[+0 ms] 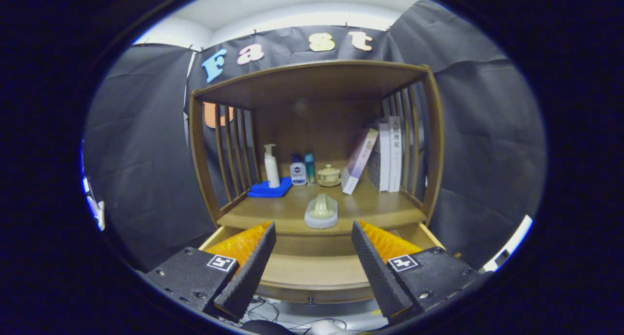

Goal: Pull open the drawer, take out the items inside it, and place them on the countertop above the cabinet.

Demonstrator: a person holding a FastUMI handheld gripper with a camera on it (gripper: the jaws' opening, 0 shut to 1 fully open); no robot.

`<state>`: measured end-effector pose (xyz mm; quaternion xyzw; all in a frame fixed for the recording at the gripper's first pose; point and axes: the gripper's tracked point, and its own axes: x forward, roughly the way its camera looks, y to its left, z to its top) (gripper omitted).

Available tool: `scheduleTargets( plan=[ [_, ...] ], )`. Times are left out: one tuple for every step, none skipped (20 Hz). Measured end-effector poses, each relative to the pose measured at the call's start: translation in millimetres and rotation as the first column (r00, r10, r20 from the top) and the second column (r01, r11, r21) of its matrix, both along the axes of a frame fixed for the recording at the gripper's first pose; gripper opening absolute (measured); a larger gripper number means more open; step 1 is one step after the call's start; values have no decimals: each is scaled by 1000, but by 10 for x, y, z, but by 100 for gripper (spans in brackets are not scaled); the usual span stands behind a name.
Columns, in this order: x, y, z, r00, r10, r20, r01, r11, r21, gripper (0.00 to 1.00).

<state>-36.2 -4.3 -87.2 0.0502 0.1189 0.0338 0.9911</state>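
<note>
We see the drawer [312, 269] pulled open below the countertop [380, 210], between our gripper's [313, 237] wide-spread, empty fingers. A pale dish [321, 212] sits at the countertop's front edge; behind stand a pump bottle [271, 167] and books [390, 154], lettering too small to read.

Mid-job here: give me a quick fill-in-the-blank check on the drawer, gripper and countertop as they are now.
1. The gripper has its fingers ____, holding nothing.
2. The drawer below the countertop is pulled ____.
3. The pump bottle stands on a ____ mat.
4. The books stand at the countertop's ____ side.

Missing words: open; open; blue; right
</note>
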Motion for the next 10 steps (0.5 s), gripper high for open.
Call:
scheduleTargets(
  plan=[
    [-60,-7,-69,1000,-10,11,10,1000,6,99],
    [-112,-13,-139,1000,-17,21,17,1000,1,99],
    [-168,-34,-226,999,-29,30,29,999,-13,99],
    [-222,-68,-313,998,-48,37,49,998,-28,99],
    [-270,-54,-415,998,-54,42,56,998,-41,99],
    [-321,-39,-519,997,-62,40,64,997,-48,98],
    [-377,-29,-615,997,-64,39,66,997,-46,99],
    [-413,-7,-715,997,-68,37,70,997,-42,99],
    [-446,-13,-816,996,-79,32,80,996,-33,99],
    [-473,7,-897,996,-82,34,83,996,-21,99]
  ],
)
